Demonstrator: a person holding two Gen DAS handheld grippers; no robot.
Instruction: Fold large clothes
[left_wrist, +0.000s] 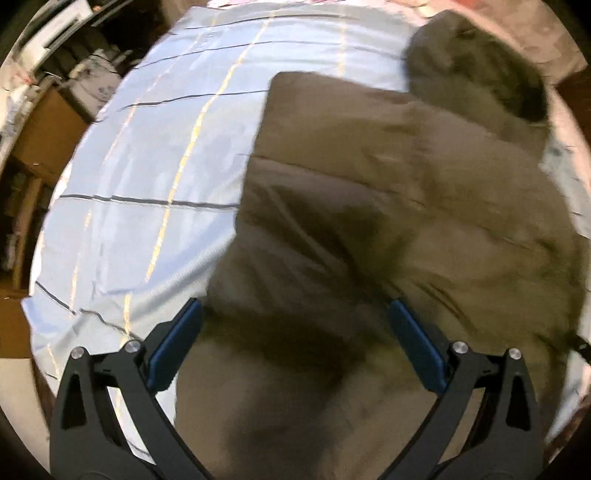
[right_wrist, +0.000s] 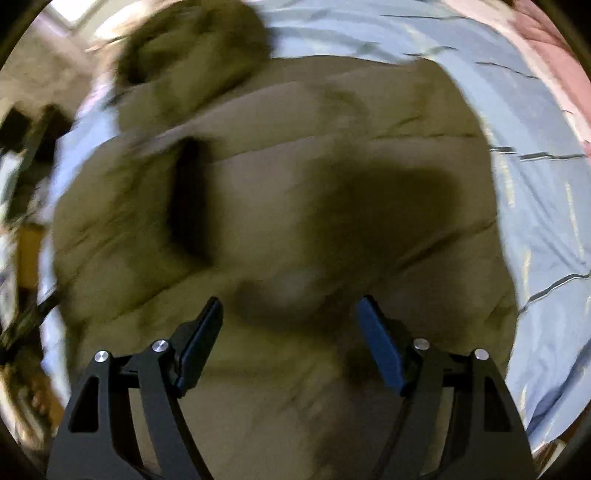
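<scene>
An olive-brown padded jacket (left_wrist: 388, 221) lies spread on a pale blue bedsheet (left_wrist: 147, 166), its furry hood (left_wrist: 476, 70) at the far end. My left gripper (left_wrist: 295, 310) hangs above the jacket's near left edge, jaws wide apart, nothing between the blue pads (left_wrist: 177, 343). In the right wrist view the same jacket (right_wrist: 295, 184) fills the frame, blurred, with the hood (right_wrist: 192, 40) at the top left and a dark pocket slit (right_wrist: 188, 199) at the left. My right gripper (right_wrist: 290, 306) hovers over the jacket body, open and empty.
The sheet (right_wrist: 535, 184) with dark and yellow stripes covers the bed around the jacket. A pink blanket (right_wrist: 554, 55) lies at the far right edge. Brown boxes and shelving (left_wrist: 40, 140) stand beside the bed on the left.
</scene>
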